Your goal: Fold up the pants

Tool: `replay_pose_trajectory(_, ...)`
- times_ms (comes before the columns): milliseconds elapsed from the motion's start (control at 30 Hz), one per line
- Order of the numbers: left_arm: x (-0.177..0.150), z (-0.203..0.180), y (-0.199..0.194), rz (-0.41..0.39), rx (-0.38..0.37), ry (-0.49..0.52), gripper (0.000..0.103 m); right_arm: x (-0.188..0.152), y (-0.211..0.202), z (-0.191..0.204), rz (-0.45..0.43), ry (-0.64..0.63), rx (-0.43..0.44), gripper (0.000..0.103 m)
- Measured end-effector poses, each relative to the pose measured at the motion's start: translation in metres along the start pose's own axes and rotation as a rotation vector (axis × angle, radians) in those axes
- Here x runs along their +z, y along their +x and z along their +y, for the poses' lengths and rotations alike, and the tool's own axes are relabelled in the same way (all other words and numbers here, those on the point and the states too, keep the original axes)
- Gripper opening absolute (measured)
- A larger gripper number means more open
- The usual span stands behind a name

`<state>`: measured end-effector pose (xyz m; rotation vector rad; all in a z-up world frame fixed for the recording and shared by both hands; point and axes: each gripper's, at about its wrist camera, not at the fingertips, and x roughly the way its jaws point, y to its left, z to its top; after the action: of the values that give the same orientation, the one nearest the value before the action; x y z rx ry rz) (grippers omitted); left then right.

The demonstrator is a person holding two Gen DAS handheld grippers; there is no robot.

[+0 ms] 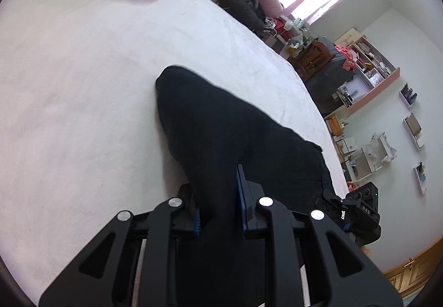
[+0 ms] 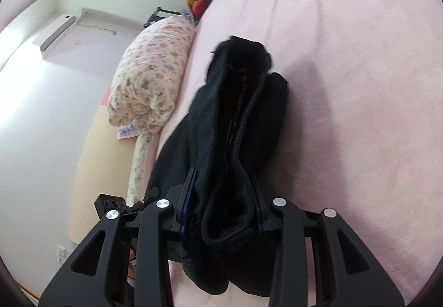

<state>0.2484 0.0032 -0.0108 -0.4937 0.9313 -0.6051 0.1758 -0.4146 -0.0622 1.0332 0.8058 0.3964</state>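
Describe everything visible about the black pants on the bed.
The black pants look like thick, soft knit fabric, bunched lengthwise, with a ribbed edge near the right hand-held gripper. They lie on the pink bedspread, one end lifted. Both the left hand-held gripper and the right one are closed on the cloth.

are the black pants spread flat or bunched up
Bunched up: the black pants lie in thick gathered layers on the pink bed, pinched in both grippers.

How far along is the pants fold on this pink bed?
Mid-fold. Done: the black pants already look bunched or doubled. In hand: left tongs and right tongs each clamp the fabric, partly lifted off the bed. Left: laying them flat and releasing.
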Motion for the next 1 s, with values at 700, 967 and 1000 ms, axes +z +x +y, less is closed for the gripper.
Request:
replay_pose_trajectory(700, 0.002, -0.070, -0.064, -0.270, 0.138, 0.220, 0.096, -0.012, -0.052, 0.090, -0.205, -0.320, -0.180, 0.065)
replay_pose_trajectory(967, 0.001, -0.072, 0.016, -0.017, 0.187, 0.218, 0.096, -0.015, 0.020, 0.108, -0.105, -0.467, -0.307, 0.068)
replay_pose_trajectory(1000, 0.001, -0.064, 0.023, 0.023, 0.184, 0.189, 0.096, -0.014, 0.025, 0.102, -0.083, -0.456, -0.345, 0.068)
